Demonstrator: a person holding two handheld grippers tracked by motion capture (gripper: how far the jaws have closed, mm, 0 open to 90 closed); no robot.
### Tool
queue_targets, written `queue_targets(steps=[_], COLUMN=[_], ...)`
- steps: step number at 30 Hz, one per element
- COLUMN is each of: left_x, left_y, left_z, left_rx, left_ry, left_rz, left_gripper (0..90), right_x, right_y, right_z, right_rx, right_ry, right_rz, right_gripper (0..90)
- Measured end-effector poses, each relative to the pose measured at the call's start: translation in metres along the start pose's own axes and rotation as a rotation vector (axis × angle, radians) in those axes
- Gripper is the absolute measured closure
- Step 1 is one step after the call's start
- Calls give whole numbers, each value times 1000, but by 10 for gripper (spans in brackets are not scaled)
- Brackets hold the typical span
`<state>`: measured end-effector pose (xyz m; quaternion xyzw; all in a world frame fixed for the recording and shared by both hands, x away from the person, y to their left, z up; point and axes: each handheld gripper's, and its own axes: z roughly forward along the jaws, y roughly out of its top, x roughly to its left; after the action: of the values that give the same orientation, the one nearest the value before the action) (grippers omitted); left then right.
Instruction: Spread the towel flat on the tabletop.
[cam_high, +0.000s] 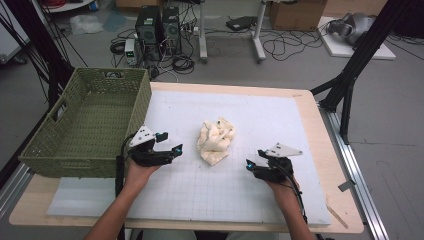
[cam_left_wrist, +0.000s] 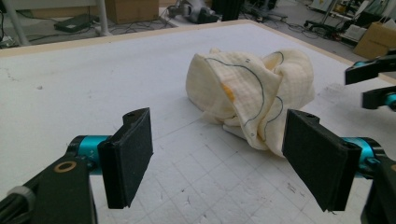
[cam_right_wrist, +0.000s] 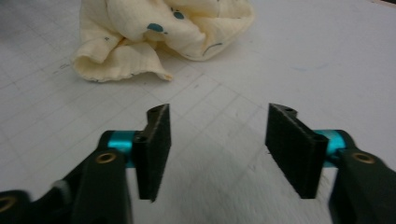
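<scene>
A crumpled cream cloth (cam_high: 216, 141) with thin blue lines and small orange marks lies in a heap near the middle of the white gridded mat (cam_high: 270, 115). My left gripper (cam_high: 173, 149) is just left of it, open, with nothing between its pads. In the left gripper view the cloth (cam_left_wrist: 252, 93) lies a short way ahead of my left gripper (cam_left_wrist: 217, 144) and slightly right. My right gripper (cam_high: 250, 165) sits to the cloth's lower right, jaws apart and empty. In the right gripper view the cloth (cam_right_wrist: 154, 32) lies ahead and left of my right gripper (cam_right_wrist: 217, 140).
A green woven basket (cam_high: 85, 125) stands on the table's left side, close behind my left gripper. The wooden table edge (cam_high: 320, 130) borders the mat on the right. The other gripper (cam_left_wrist: 373, 84) shows at the right edge of the left gripper view. Cables and computers sit on the floor beyond.
</scene>
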<state>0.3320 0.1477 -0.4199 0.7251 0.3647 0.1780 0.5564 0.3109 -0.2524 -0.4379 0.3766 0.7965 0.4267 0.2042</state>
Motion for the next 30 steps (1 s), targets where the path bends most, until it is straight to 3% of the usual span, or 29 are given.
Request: queue_targets(steps=[8, 12, 15, 18, 20, 26, 30], left_x=[2, 2, 3, 3, 2, 2, 4], left_y=[0, -1, -1, -1, -1, -2, -2], left_z=[0, 0, 0, 1, 2, 3, 2], left_rx=[1, 3, 6, 9, 15, 19, 27], left_ry=[1, -1, -2, -7, -9, -14, -21], left_rz=[-11, -14, -12, -13, -9, -5, -8], left_gripper=[261, 265, 268, 272, 275, 299, 323], right_x=[8, 14, 21, 26, 27, 31, 31], right_y=[25, 30, 33, 35, 36, 37, 35], right_z=[44, 63, 73, 77, 77, 77, 70], right_rx=[25, 54, 88, 118, 128, 130, 135], right_ry=[56, 103, 114, 111, 110, 131, 127], right_rz=[-8, 17, -11, -51, -49, -77, -86], right_gripper=[575, 582, 588, 600, 624, 828, 840])
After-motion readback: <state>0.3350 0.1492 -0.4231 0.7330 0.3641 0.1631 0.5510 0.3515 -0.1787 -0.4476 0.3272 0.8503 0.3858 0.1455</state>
